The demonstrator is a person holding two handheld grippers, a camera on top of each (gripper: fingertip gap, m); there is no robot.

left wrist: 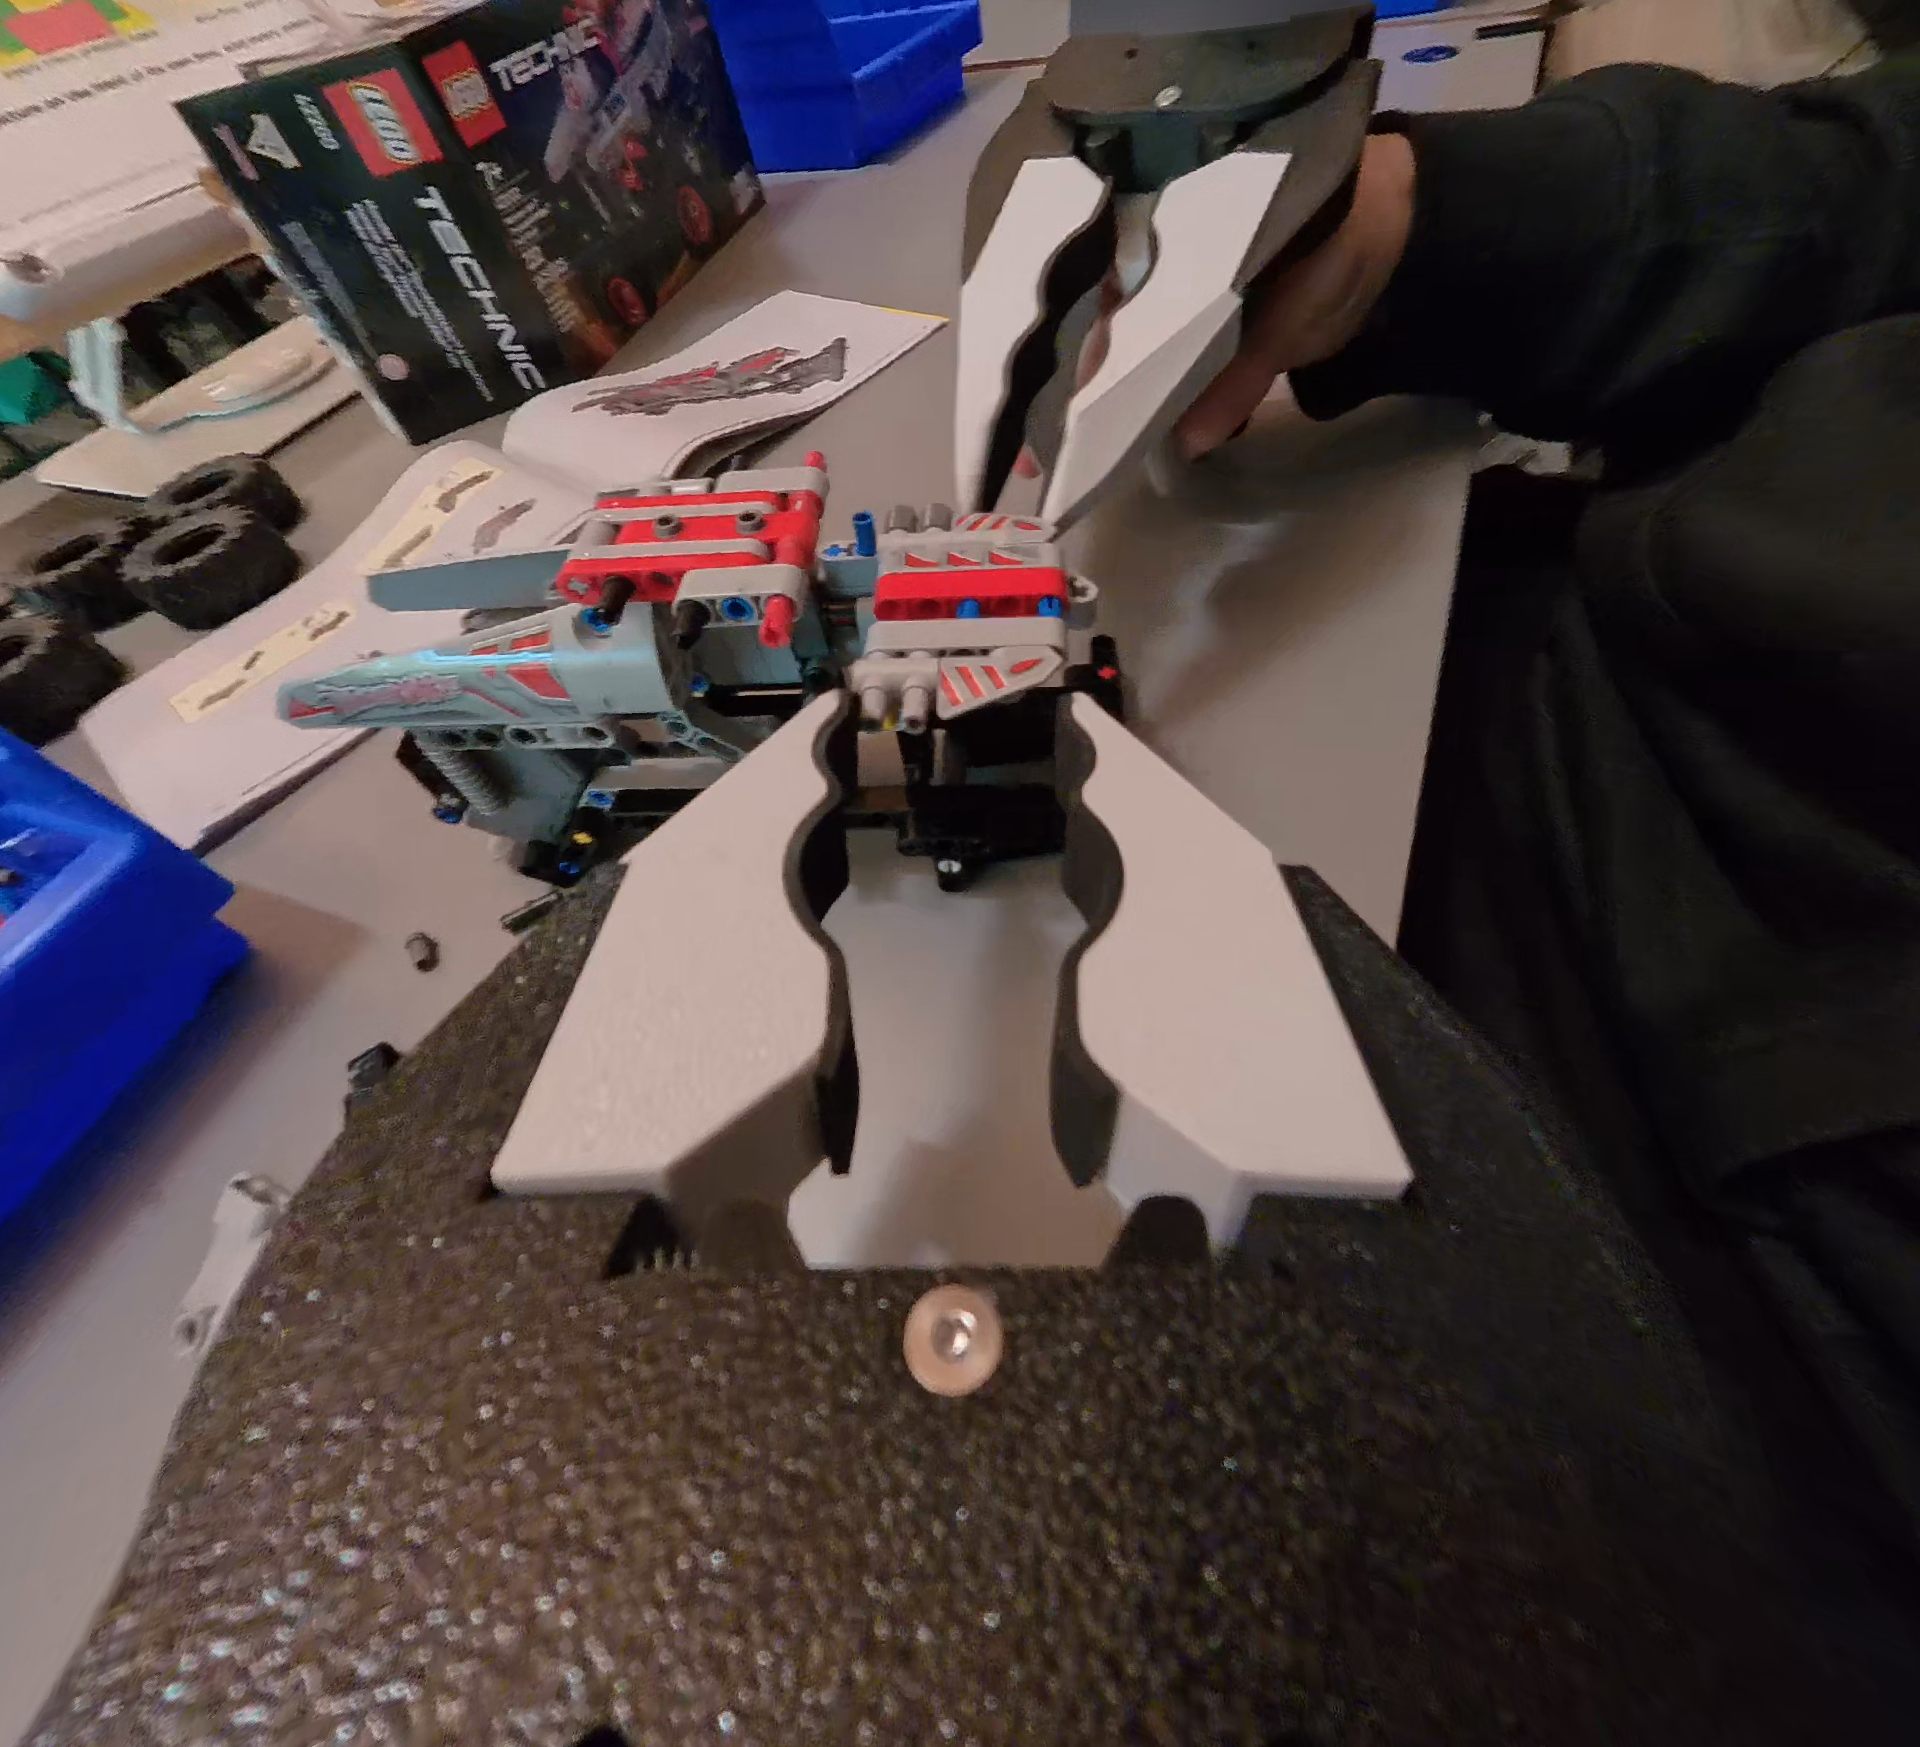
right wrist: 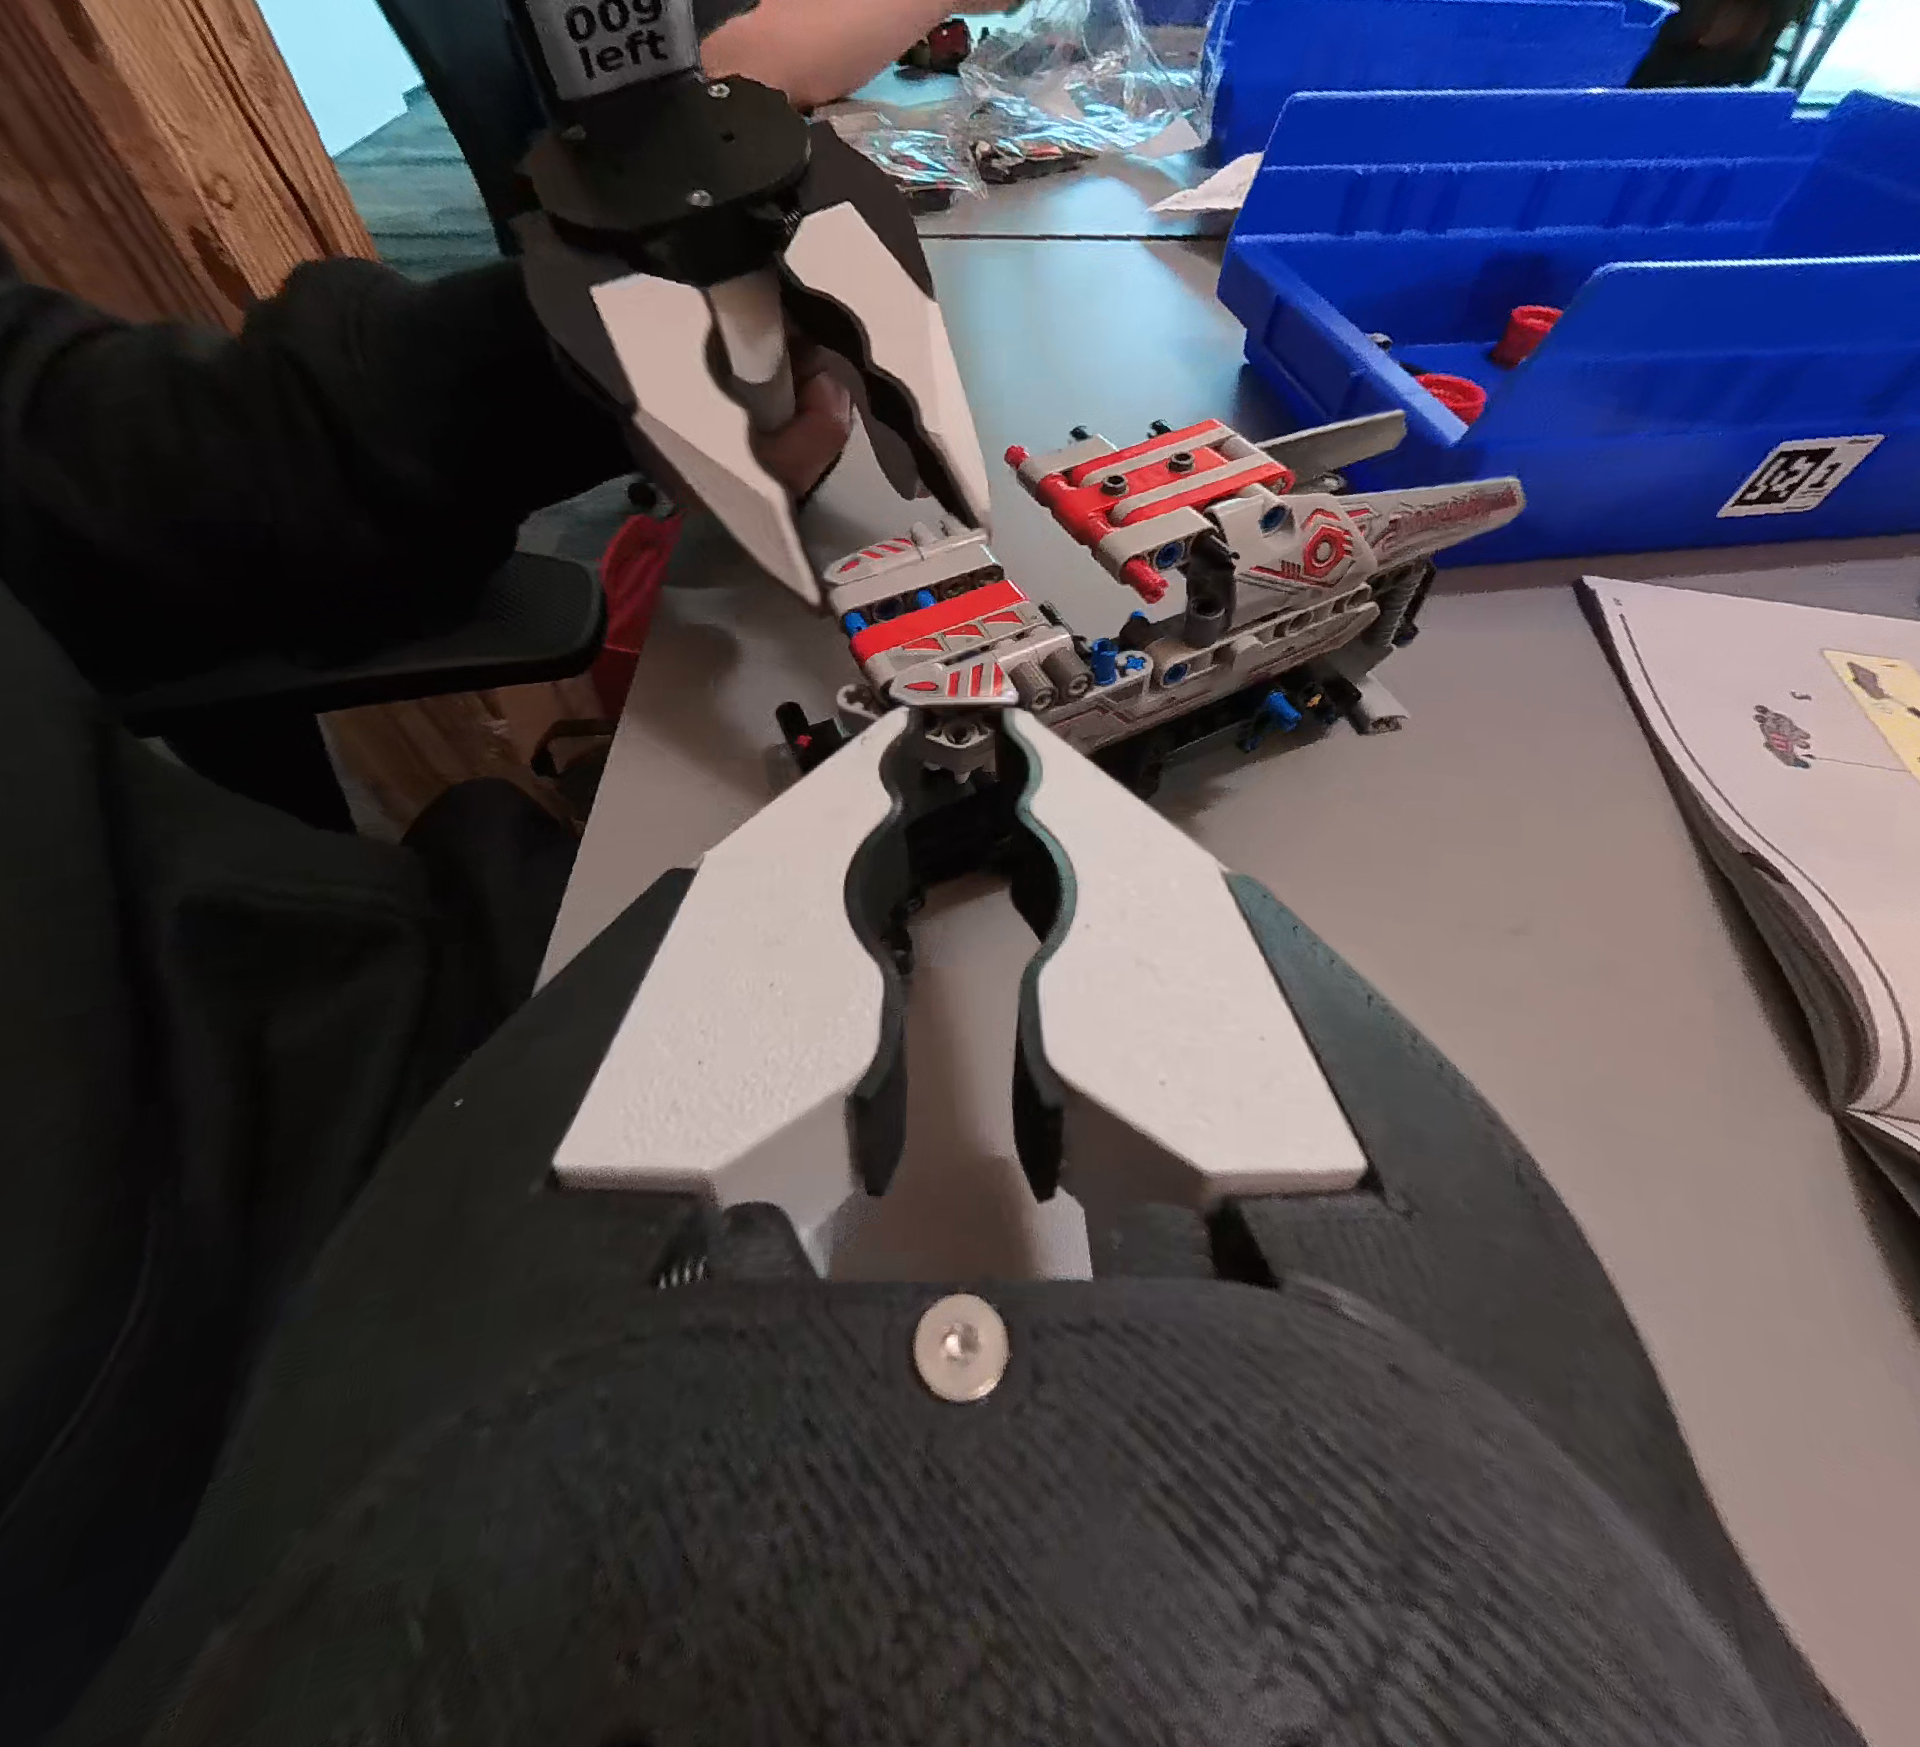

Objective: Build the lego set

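Note:
A grey, red and black lego vehicle model (left wrist: 665, 648) lies on the grey table (left wrist: 1247, 658); it also shows in the right wrist view (right wrist: 1226, 617). My left gripper (left wrist: 956, 710) straddles the model's rear block, its fingertips (left wrist: 831, 731) against both sides. In the right wrist view the left gripper (right wrist: 899, 554) comes in from the far side. My right gripper (right wrist: 954, 723) is closed on a small grey piece under a red-striped panel (right wrist: 956, 684) at the rear. In the left wrist view the right gripper (left wrist: 1018, 513) meets that block from the opposite side.
A dark lego box (left wrist: 488, 222) and an open instruction booklet (left wrist: 436, 534) lie behind the model; the booklet also shows in the right wrist view (right wrist: 1766, 814). Black tyres (left wrist: 197, 544) sit at left. Blue bins (right wrist: 1558, 326) stand nearby. Another person handles a plastic bag (right wrist: 1091, 4). About 5 cm separates my left fingertips from my right.

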